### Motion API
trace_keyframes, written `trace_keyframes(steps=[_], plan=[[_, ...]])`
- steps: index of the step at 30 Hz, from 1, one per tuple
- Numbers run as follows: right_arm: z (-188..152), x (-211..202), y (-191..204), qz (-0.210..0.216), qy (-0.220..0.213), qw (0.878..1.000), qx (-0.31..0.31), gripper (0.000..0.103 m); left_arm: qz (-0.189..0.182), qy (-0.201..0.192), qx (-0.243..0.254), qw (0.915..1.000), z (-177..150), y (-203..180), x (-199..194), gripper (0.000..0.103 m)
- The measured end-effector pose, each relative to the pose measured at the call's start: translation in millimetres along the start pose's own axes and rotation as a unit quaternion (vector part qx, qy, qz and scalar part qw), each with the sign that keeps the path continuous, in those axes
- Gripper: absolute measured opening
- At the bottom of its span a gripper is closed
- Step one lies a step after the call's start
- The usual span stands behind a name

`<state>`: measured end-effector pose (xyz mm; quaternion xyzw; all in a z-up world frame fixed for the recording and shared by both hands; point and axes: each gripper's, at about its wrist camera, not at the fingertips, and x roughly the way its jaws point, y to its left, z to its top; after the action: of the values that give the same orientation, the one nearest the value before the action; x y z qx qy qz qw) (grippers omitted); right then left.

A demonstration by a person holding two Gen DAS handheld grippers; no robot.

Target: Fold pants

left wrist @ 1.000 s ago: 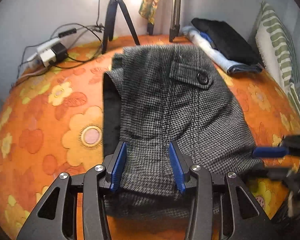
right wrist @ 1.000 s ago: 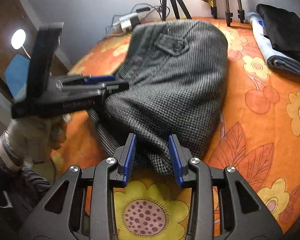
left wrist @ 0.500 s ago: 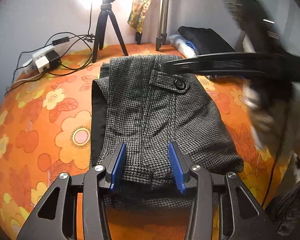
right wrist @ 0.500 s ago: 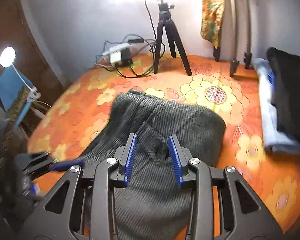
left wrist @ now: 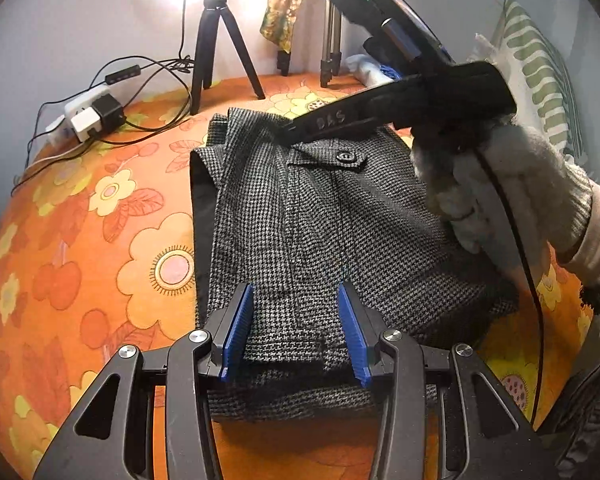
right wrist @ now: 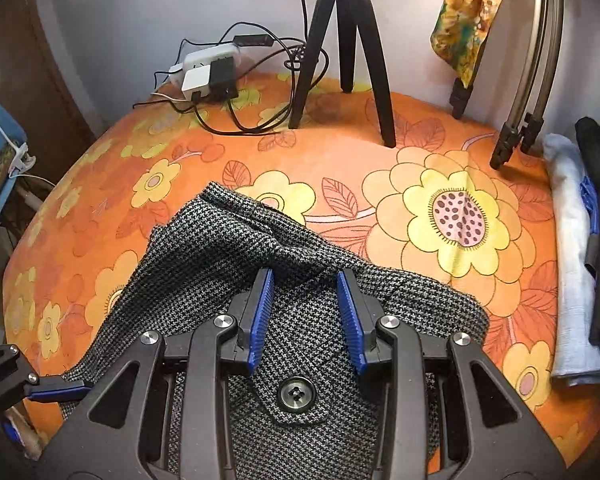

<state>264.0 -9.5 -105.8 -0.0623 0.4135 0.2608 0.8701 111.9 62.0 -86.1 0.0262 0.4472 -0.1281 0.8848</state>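
The grey houndstooth pants (left wrist: 320, 216) lie folded on the orange flowered bedspread (left wrist: 100, 220); a buttoned pocket flap (left wrist: 342, 157) faces up. My left gripper (left wrist: 296, 330) is open over the near edge of the folded pants, holding nothing. My right gripper (right wrist: 306, 314) is open above the far end of the pants (right wrist: 228, 264), just past the pocket button (right wrist: 298, 394). In the left wrist view the right gripper (left wrist: 288, 130) reaches in from the right, held by a gloved hand (left wrist: 496, 184). The left gripper's fingertip (right wrist: 58, 392) shows at the lower left of the right wrist view.
A black tripod (right wrist: 340, 52) and a power strip with cables (right wrist: 210, 72) stand at the back of the bed. Folded blue and black clothes (right wrist: 572, 248) lie at the right. A striped pillow (left wrist: 540, 68) leans at the far right. Light stand legs (right wrist: 532, 80) stand near the wall.
My right gripper has swung from the near right corner of the pants over to their far end by the pocket. My left gripper stays open over the near edge.
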Motion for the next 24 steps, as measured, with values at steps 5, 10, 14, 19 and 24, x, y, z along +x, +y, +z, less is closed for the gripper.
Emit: trace_keyframes(steps=[5, 10, 14, 19, 24], plan=[[-1.5, -15.7, -2.1, 0.0, -0.013, 1.0, 0.004, 0.036, 0.002, -0.006, -0.006, 1.0, 0.9, -2.8, -6.9, 0.042], [-10.9, -54.3, -6.7, 0.016, -0.039, 0.999, 0.028, 0.036, 0.007, -0.022, -0.004, 0.9997, 4.4, -6.5, -19.4, 0.042], [-25.5, -82.2, -9.1, 0.009, -0.052, 0.998, 0.033, 0.036, 0.008, -0.039, -0.006, 0.9992, 8.3, -7.8, -29.6, 0.042], [-48.3, -115.0, -12.7, 0.003, -0.061, 0.997, 0.051, 0.044, 0.007, -0.05, -0.007, 0.9987, 13.0, -7.4, -34.8, 0.042], [-70.5, -138.8, -17.8, -0.01, -0.066, 0.994, 0.083, 0.058, -0.004, -0.05, -0.025, 0.9984, 19.0, 0.6, -32.4, 0.048]])
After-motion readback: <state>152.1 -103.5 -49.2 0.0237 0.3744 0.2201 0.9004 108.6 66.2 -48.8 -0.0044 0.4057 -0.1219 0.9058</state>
